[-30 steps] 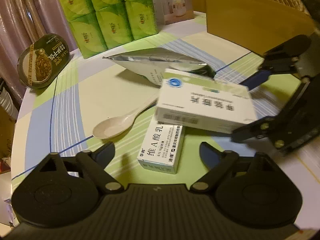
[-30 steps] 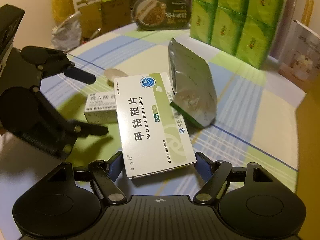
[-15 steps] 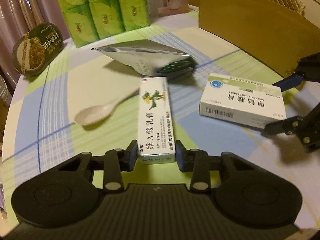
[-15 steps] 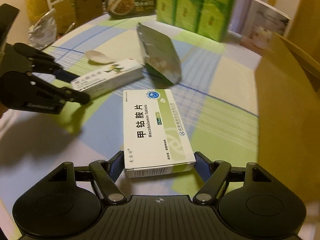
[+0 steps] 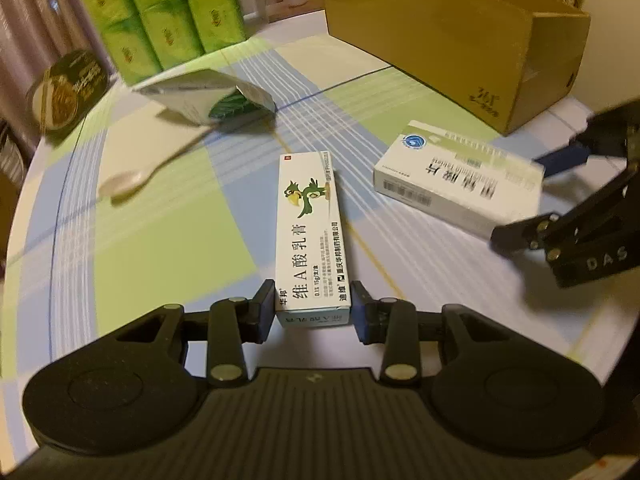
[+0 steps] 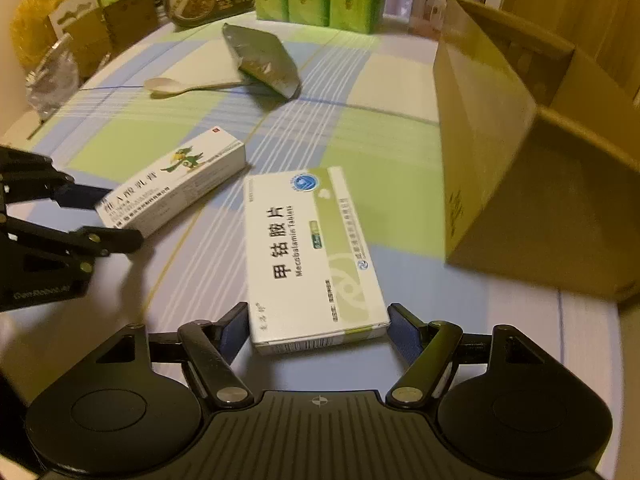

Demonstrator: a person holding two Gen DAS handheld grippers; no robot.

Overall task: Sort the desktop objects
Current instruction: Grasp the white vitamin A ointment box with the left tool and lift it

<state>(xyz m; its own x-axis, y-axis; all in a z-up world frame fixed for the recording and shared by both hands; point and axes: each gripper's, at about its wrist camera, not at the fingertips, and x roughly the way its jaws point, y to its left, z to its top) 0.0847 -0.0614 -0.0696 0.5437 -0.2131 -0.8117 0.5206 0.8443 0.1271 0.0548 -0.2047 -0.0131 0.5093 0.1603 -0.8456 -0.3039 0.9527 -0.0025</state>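
My left gripper [image 5: 313, 312] is shut on the near end of a narrow white ointment box with a green bird [image 5: 308, 232]; it also shows in the right wrist view [image 6: 176, 184]. My right gripper [image 6: 318, 330] is shut on a wide white and green tablet box [image 6: 308, 256], which also shows in the left wrist view [image 5: 456, 180]. Both boxes are held just above the checked tablecloth. An open cardboard box [image 6: 532, 140] stands right of the tablet box, also visible in the left wrist view [image 5: 452, 32].
A silver foil pouch [image 5: 208, 94] and a white spoon [image 5: 132, 180] lie farther back on the table. Green tissue packs [image 5: 160, 16] and a dark oval food tub [image 5: 68, 92] stand at the far edge. Bags and cartons [image 6: 72, 32] crowd the far left.
My left gripper closed on the ointment box and lifted it. My right gripper carried the tablet box to the right, toward the cardboard box. Both grippers drew back from the pouch and spoon.
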